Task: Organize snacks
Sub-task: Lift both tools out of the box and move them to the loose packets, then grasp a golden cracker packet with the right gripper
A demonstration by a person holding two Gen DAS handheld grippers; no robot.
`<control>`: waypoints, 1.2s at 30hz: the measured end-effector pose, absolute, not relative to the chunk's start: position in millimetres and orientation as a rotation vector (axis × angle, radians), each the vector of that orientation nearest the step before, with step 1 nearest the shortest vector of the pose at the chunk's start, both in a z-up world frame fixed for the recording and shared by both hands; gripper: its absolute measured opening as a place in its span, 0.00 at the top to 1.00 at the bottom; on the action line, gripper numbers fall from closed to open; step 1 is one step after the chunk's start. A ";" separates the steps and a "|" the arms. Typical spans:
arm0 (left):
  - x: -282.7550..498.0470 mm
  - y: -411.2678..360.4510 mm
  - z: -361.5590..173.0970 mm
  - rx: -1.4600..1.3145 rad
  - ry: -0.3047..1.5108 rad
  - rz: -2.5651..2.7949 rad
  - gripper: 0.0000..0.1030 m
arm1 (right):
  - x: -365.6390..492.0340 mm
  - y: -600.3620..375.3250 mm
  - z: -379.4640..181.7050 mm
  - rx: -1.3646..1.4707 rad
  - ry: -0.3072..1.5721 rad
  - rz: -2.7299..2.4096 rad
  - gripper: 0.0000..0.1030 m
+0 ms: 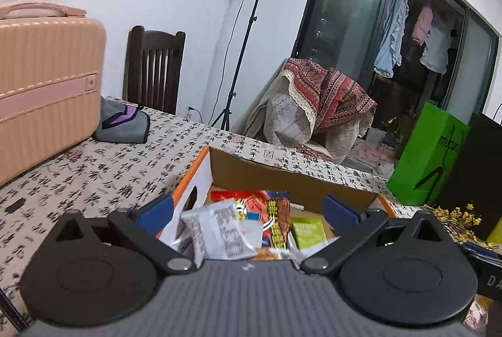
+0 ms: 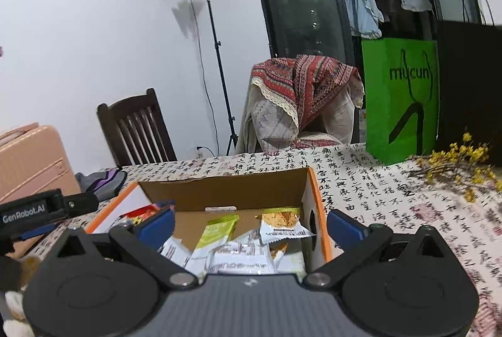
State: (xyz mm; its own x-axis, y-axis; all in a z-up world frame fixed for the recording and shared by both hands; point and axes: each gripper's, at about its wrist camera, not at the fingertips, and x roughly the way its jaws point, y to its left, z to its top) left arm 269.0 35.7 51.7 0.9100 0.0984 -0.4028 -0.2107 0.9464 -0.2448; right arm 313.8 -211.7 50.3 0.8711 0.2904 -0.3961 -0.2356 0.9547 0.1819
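Left gripper [image 1: 248, 208] spread wide, nothing between the jaws, hanging above the near edge of the cardboard box [image 1: 291, 177]. Right gripper [image 2: 251, 222] likewise wide apart and empty, over the same box from the other side. Inside: snack packets [image 2: 241, 255] heaped loosely, a green packet [image 1: 307, 232] and a red packet [image 1: 248, 202] among them. Box resting on the worktop [image 2: 392, 211]. Likely between placements, both tools free. Next: finding any packet left outside the box, then closing squarely across its crinkly wrapper.
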 end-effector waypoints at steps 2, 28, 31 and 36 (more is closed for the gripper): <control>256.7 35.6 53.9 -0.283 0.397 0.169 0.00 | 298.6 -216.2 53.8 0.114 0.430 0.270 0.00; 176.7 24.5 1.8 -0.234 0.516 0.115 0.00 | 202.1 -271.1 13.1 0.098 0.509 0.229 0.00; 184.4 25.1 -6.3 -0.230 0.524 0.108 0.00 | 206.6 -271.7 7.0 0.080 0.528 0.216 0.00; 196.0 31.3 -19.7 -0.227 0.518 0.124 0.00 | 212.7 -274.5 0.1 0.027 0.537 0.170 0.00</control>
